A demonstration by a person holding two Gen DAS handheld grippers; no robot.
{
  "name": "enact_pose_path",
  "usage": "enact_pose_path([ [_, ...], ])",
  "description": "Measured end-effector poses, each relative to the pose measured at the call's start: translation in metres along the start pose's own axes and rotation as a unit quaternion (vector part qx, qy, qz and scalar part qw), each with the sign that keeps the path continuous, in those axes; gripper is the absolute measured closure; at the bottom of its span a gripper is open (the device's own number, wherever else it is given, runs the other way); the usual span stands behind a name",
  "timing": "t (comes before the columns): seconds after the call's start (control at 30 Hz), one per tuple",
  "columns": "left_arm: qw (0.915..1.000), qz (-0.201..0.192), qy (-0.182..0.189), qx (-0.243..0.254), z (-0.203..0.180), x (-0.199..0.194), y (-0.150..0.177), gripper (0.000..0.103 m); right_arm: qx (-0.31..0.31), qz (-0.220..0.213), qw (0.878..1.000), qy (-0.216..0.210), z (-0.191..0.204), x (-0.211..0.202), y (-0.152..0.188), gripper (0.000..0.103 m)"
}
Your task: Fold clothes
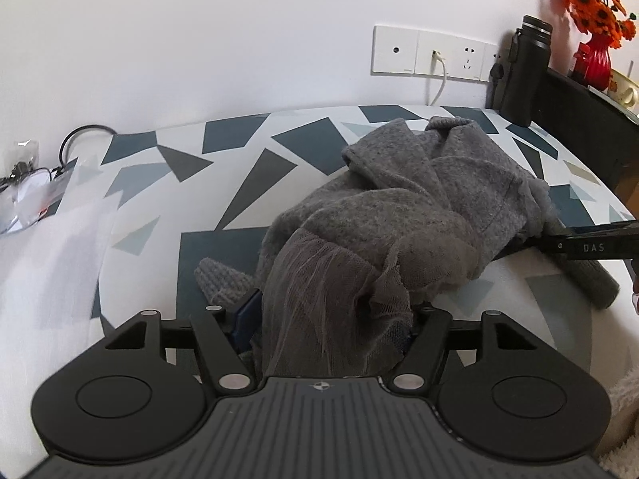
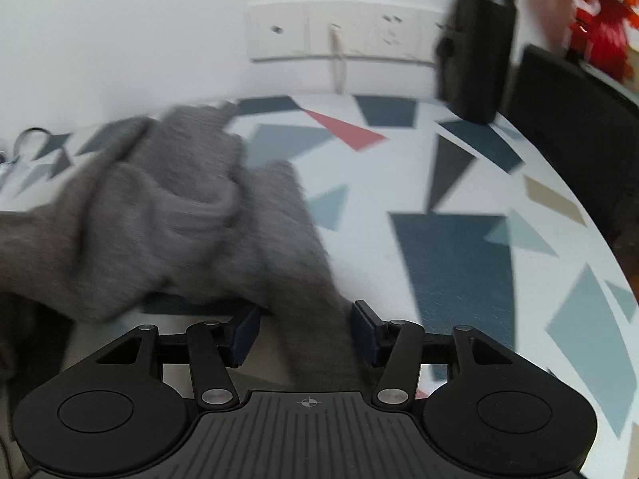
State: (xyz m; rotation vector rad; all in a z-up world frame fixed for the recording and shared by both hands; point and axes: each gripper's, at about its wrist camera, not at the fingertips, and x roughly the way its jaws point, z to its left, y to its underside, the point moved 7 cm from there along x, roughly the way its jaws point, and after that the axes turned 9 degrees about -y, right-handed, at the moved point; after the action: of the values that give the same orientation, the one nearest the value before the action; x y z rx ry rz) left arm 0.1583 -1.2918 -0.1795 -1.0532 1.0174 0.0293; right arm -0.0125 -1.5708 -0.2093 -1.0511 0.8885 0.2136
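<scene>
White wall w/ sockets behind the patterned bench [image 1: 247, 167], where the grey knit garment [image 1: 419, 207] lies bunched mid-bench; left hand-held gripper [image 1: 331, 319] part open, mesh lining loose between jaws; right hand-held gripper [image 2: 305, 331] part open around a fold; regrip corners, spread flat first.

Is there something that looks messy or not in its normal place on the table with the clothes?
Yes. The grey knit garment lies crumpled in a heap on the patterned table, not spread flat. Its thin mesh lining is exposed and bunched up at the near end, between the fingers of the left gripper.
</scene>
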Motion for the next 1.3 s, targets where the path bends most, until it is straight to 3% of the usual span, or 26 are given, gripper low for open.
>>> enact_pose_path([
  [0.03, 1.0, 0.001, 0.001, 0.0, -0.001, 0.001, -0.001, 0.038, 0.01, -0.006, 1.0, 0.001, -0.006, -0.001, -0.001, 0.066],
  [0.1, 1.0, 0.007, 0.004, -0.002, -0.002, 0.004, 0.0, 0.038, 0.026, -0.013, 1.0, 0.011, -0.017, -0.003, -0.003, 0.083],
  [0.37, 0.9998, 0.013, 0.011, -0.005, -0.006, 0.009, 0.002, 0.038, 0.054, -0.047, 0.996, 0.049, -0.045, -0.015, -0.011, 0.089],
  [0.43, 0.9998, 0.013, 0.011, -0.004, -0.006, 0.01, 0.002, 0.038, 0.065, -0.048, 0.995, 0.054, -0.05, -0.017, -0.012, 0.084],
  [0.53, 0.9999, 0.011, 0.011, -0.003, -0.007, 0.011, 0.002, 0.035, 0.089, -0.046, 0.994, 0.044, -0.051, -0.019, -0.012, 0.068],
  [0.57, 0.9999, 0.012, 0.011, -0.004, -0.008, 0.012, 0.003, 0.031, 0.085, -0.048, 0.994, 0.042, -0.047, -0.021, -0.014, 0.057],
  [0.6, 0.9999, 0.013, 0.011, -0.003, -0.009, 0.012, 0.003, 0.026, 0.074, -0.048, 0.995, 0.042, -0.043, -0.022, -0.015, 0.038],
  [0.67, 0.9999, 0.015, 0.005, 0.001, -0.011, 0.014, 0.004, 0.015, 0.039, -0.055, 0.996, 0.064, -0.03, -0.027, -0.018, 0.018],
  [0.77, 0.9998, 0.019, -0.003, 0.007, -0.015, 0.016, 0.005, 0.008, -0.01, -0.069, 0.993, 0.095, -0.012, -0.034, -0.021, 0.001],
  [0.9, 0.9993, 0.023, -0.015, 0.025, -0.022, 0.02, 0.007, 0.002, -0.046, -0.069, 0.992, 0.098, 0.004, -0.036, -0.017, 0.001],
  [1.3, 0.9932, 0.038, -0.054, 0.096, -0.037, 0.034, 0.017, 0.001, -0.011, 0.022, 0.999, 0.038, 0.02, -0.022, 0.011, 0.001],
])
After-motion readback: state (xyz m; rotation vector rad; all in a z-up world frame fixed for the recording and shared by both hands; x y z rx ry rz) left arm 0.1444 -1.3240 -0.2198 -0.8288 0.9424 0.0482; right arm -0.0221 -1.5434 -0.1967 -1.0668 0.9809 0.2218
